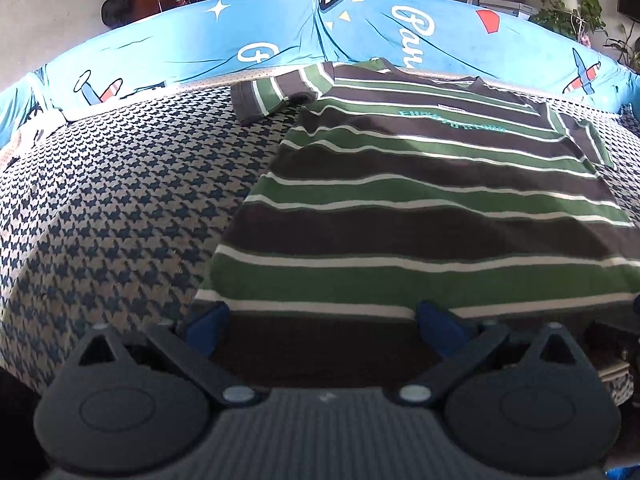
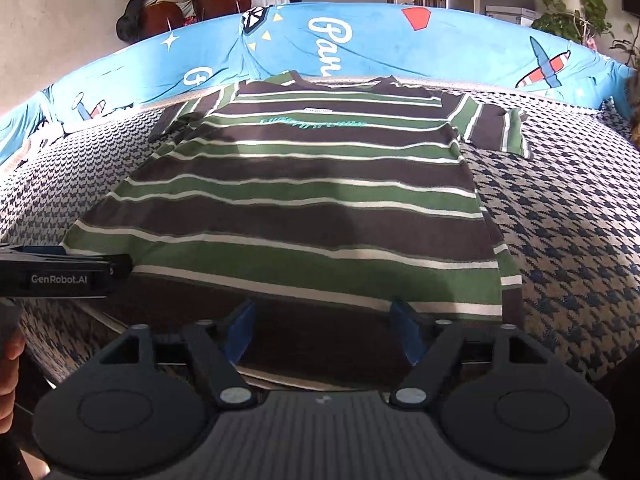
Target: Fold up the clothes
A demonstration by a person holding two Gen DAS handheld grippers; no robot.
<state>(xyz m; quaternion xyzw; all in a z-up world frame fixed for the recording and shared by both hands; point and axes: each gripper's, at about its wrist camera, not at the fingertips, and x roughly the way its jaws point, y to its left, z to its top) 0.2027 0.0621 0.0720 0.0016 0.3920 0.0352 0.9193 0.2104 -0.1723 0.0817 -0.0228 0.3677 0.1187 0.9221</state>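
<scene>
A green-and-brown striped T-shirt (image 2: 304, 200) lies flat on the houndstooth sofa seat (image 2: 560, 216), collar far, hem nearest both wide-parted claws, left claw (image 1: 320, 320) and right claw (image 2: 324, 328), poised at its lower corners.

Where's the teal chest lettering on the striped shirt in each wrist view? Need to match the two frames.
Left wrist: the teal lettering sits upper right of centre, on the striped shirt that fills the right half.
Right wrist: the lettering sits upper centre, with the shirt spread across the middle.
Shared landmark: the white script on the blue cover directly behind the collar.
</scene>
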